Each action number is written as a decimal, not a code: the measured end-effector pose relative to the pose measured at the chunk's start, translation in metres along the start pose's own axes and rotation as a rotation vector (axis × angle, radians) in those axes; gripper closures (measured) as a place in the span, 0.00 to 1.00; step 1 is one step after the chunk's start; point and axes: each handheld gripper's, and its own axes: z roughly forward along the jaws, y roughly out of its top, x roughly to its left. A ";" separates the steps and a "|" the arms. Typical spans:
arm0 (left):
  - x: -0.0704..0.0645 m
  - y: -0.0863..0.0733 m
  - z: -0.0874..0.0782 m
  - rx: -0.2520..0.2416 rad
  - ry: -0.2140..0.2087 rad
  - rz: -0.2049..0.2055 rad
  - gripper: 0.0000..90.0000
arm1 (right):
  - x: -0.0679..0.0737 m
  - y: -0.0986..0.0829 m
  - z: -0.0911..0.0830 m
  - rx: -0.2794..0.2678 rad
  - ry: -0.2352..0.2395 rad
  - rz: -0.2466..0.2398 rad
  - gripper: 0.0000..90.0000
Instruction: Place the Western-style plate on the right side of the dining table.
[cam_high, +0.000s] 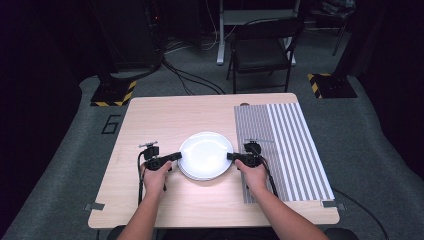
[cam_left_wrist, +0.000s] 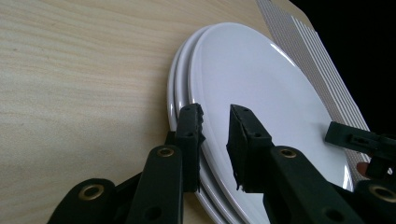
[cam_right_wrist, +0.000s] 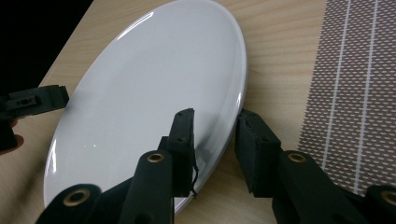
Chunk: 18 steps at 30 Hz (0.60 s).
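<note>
A: What sits on the light wooden surface (cam_high: 165, 120)?

B: A stack of round white ceramic plates (cam_high: 205, 155) near the middle, a little toward the near edge. A grey-and-white striped cloth mat (cam_high: 282, 150) covers the right side, from far edge almost to near edge, just beside the stack. Beyond the far edge a black folding chair (cam_high: 262, 47) stands on the grey floor, with yellow-and-black striped base plates to either side.

A: Does anything block the plates?

B: Only the grippers themselves. The left gripper (cam_high: 171, 157) meets the stack's left rim; the right gripper (cam_high: 233, 156) meets its right rim.

A: What do the gripper views add?

B: The left gripper view shows several rims stacked, which the high view barely hints at. There the left gripper (cam_left_wrist: 216, 122) has its fingers (cam_left_wrist: 190, 135) parted, straddling the rim without pinching. In the right gripper view the right gripper (cam_right_wrist: 215, 128) likewise stands spread, one finger over the top plate, the other outside the rim toward the mat.

A: And the arms?

B: Both forearms come in from the near edge, angled slightly inward, hands level, grippers pointing at each other across the stack.
</note>
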 end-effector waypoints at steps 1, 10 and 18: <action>0.001 0.000 0.000 0.001 -0.001 0.008 0.82 | -0.001 0.000 -0.001 0.001 0.002 0.005 0.77; -0.007 -0.004 0.008 0.024 -0.017 0.007 0.82 | -0.005 0.003 -0.009 -0.036 -0.013 0.011 0.77; -0.013 -0.008 0.015 0.035 -0.027 0.013 0.80 | -0.010 0.005 -0.018 -0.055 -0.022 0.008 0.76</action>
